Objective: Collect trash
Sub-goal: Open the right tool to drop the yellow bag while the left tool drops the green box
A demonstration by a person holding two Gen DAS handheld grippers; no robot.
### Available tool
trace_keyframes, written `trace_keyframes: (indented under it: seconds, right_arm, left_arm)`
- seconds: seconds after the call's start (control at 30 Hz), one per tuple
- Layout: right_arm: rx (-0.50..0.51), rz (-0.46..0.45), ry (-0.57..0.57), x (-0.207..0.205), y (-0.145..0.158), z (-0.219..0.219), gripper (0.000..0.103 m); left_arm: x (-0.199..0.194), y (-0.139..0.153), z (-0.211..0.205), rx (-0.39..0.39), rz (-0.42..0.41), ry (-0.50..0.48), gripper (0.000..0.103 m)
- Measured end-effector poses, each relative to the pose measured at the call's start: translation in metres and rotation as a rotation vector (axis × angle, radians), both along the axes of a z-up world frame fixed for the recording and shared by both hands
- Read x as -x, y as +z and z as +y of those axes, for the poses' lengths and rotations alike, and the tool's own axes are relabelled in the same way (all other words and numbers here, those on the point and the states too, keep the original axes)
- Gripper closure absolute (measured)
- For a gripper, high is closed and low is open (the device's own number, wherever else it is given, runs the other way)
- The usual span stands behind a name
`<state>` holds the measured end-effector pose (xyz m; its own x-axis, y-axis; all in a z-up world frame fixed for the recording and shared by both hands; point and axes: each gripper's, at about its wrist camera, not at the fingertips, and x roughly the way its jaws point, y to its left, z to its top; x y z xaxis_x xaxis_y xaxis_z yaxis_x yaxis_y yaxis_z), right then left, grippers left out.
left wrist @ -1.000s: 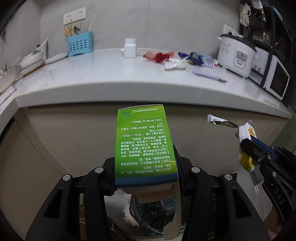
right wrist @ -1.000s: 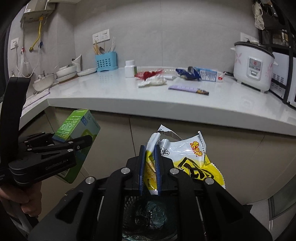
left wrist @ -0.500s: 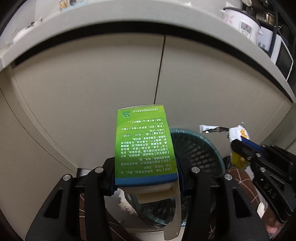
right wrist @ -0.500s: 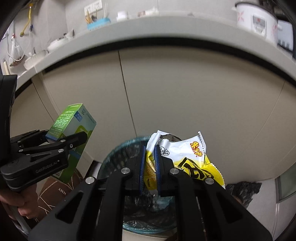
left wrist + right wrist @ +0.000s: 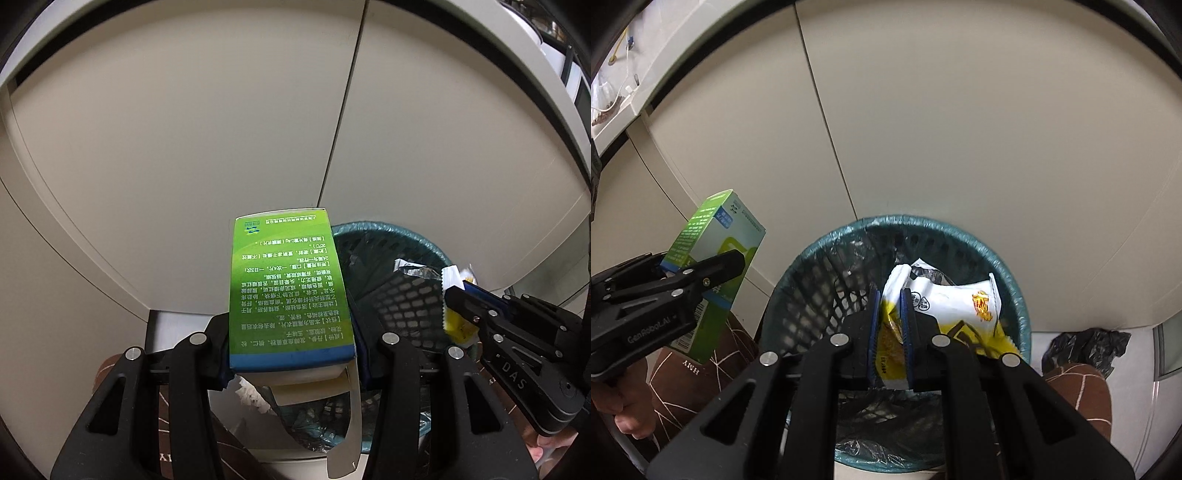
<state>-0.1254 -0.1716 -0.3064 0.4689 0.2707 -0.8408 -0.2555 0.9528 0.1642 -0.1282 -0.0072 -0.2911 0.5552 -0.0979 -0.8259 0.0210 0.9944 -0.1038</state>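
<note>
My left gripper is shut on a green carton printed with white text, its bottom flap hanging loose. It hangs just left of the teal mesh trash bin. In the right wrist view the carton and the left gripper are left of the bin's rim. My right gripper hangs over the bin's mouth with a yellow and white snack wrapper between its blue pads. Its jaws are opening, and the pads still touch the wrapper. The left wrist view shows the right gripper and the wrapper at the right.
Beige cabinet doors stand right behind the bin, under the counter edge. A crumpled black bag lies on the floor to the right. Brown cloth with white lines shows on both sides of the bin. A hand holds the left gripper.
Both grippers have sunk from counter height to just above the bin and tipped downward. The counter top has left view and the bin's mouth now fills the lower frame.
</note>
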Motion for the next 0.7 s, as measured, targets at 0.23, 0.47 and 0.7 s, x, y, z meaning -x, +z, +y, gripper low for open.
trace_keyframes:
  seconds: [0.23, 0.47, 0.7]
  right_arm:
    - [-0.023, 0.029, -0.009, -0.004, -0.012, -0.001, 0.073]
    - [-0.064, 0.021, -0.037, -0.003, -0.007, -0.012, 0.036]
    - [-0.024, -0.067, -0.104, 0.006, 0.02, -0.04, 0.012]
  left_arm:
    - [-0.022, 0.004, 0.0, -0.01, 0.025, 0.009, 0.056]
    - [-0.026, 0.01, -0.012, -0.03, 0.034, 0.009, 0.056]
    - [-0.028, 0.004, -0.028, -0.051, 0.035, -0.011, 0.056]
